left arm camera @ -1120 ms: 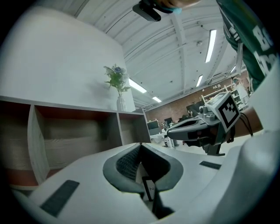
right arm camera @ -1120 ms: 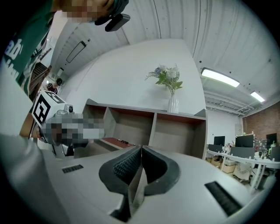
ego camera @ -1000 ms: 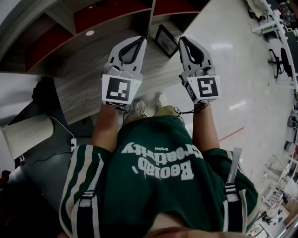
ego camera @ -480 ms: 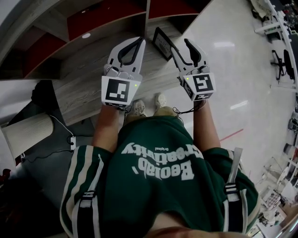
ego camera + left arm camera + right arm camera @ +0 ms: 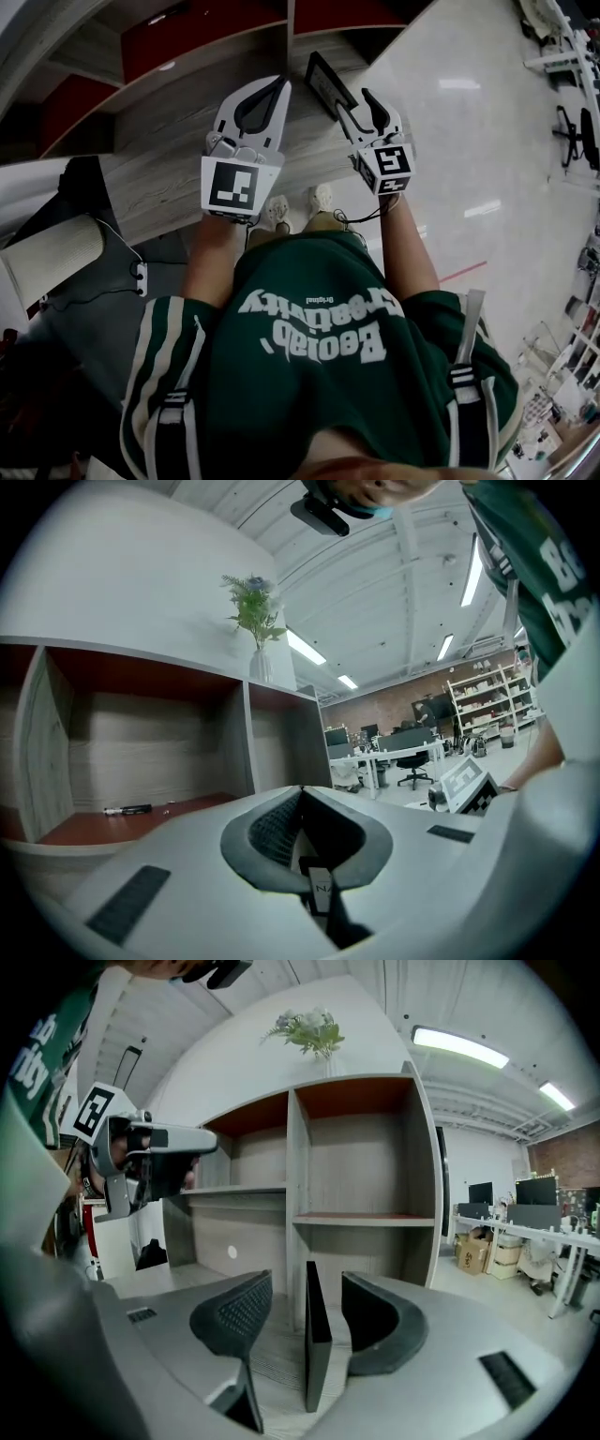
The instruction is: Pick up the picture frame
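The picture frame (image 5: 327,82), thin and black, stands upright on the grey wooden shelf top (image 5: 169,178) near its right end. In the right gripper view the frame (image 5: 317,1335) shows edge-on. My right gripper (image 5: 357,101) straddles it, jaws opening, with a gap between each pad and the frame. The dark ribbed pads (image 5: 234,1316) stand clear of it on both sides. My left gripper (image 5: 278,84) hovers to the frame's left, shut and empty. Its jaws (image 5: 302,791) meet with nothing between them.
Behind the frame rises a wooden shelf unit (image 5: 361,1162) with red-lined compartments and a vase of greenery (image 5: 314,1030) on top. A pen (image 5: 128,809) lies in one compartment. Shiny white floor (image 5: 469,141) spreads to the right. A cable and power strip (image 5: 139,277) lie at left.
My right gripper has dropped toward the frame and gone from shut to wide open around it. The left gripper has drifted a little and stays shut.
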